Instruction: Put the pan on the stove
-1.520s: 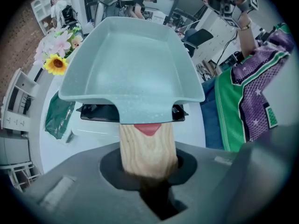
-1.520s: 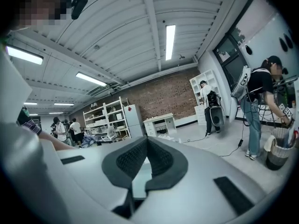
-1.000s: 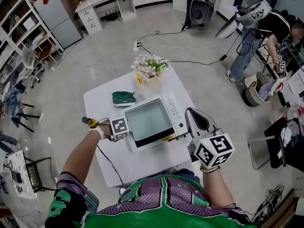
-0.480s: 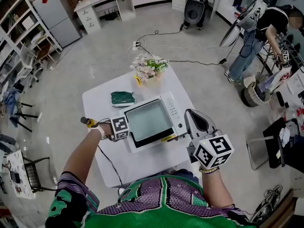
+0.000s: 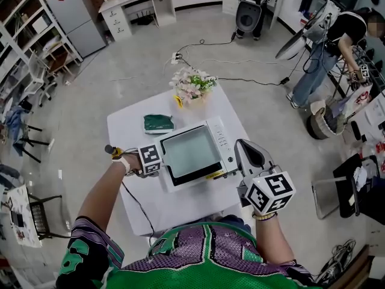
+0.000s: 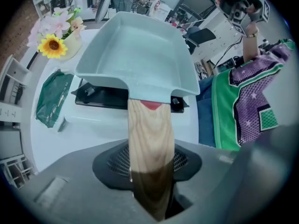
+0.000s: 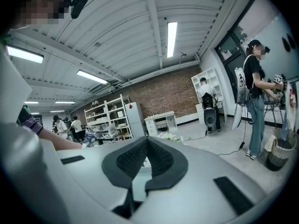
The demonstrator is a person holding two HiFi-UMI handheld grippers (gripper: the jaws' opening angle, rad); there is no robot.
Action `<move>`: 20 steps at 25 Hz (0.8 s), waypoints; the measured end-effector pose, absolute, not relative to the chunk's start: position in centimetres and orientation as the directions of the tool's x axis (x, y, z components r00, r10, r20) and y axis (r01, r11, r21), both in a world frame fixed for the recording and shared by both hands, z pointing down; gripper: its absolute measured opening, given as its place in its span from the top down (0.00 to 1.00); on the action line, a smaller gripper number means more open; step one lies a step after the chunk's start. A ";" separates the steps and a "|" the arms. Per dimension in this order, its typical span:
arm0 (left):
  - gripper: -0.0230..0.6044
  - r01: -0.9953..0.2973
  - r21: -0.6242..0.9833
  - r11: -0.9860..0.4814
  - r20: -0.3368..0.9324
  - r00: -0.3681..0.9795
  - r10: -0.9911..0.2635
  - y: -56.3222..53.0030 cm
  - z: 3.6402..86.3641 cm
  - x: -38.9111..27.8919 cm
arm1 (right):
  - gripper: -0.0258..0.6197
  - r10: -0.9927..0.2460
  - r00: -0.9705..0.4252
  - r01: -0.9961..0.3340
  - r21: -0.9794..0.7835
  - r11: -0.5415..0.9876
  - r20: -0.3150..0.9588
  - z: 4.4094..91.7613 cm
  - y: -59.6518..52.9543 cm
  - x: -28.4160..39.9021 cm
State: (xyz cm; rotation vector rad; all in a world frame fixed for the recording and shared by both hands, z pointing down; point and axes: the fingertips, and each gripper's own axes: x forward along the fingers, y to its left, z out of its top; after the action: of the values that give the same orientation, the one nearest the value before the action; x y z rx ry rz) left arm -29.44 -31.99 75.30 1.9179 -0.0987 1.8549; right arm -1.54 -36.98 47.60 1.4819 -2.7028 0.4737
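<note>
Pan sits on stove | left gripper opening, handle loose between jaws | right gripper pressed together, empty | left to do: pull away

White square table had three things sitting right on its top: a flat black stove near the front edge, a green packet lying flat behind it on the left, and a pot of flowers at the far edge.

light: bright, ceiling strips | edges: fisheye-warped, dark | shadows: soft
</note>
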 end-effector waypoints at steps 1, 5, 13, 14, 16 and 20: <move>0.67 -0.369 0.275 -0.888 0.961 0.084 0.262 -31.9 75.2 -29.6 | 0.96 -0.819 -0.550 -0.827 -0.248 0.505 0.167 47.6 -36.9 -1.7; 0.67 -0.379 0.242 -0.893 0.970 0.070 0.233 -31.9 74.6 -30.4 | 0.96 -0.807 -0.563 -0.820 -0.240 0.519 0.178 47.9 -36.7 -2.5; 0.67 -0.401 0.167 -0.900 0.986 0.084 0.146 -32.1 72.4 -31.7 | 0.96 -0.789 -0.590 -0.806 -0.195 0.559 0.172 46.8 -35.2 -4.9; 0.67 -0.401 0.154 -0.903 0.988 0.078 0.134 -32.0 72.0 -32.0 | 0.96 -0.789 -0.590 -0.806 -0.185 0.563 0.172 46.6 -35.0 -5.1; 0.67 -0.398 0.128 -0.908 0.992 0.070 0.109 -31.8 71.2 -32.6 | 0.96 -0.787 -0.593 -0.805 -0.171 0.569 0.173 46.4 -34.4 -5.7; 0.67 -0.404 0.088 -0.910 0.996 0.056 0.071 -31.5 70.0 -33.8 | 0.96 -0.780 -0.603 -0.798 -0.158 0.582 0.170 46.2 -33.3 -6.6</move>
State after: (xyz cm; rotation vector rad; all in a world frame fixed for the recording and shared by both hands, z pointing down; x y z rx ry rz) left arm -33.77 -31.47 70.02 1.9967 -0.3346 1.9172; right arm -6.62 -33.34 46.20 1.3591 -2.7206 0.3352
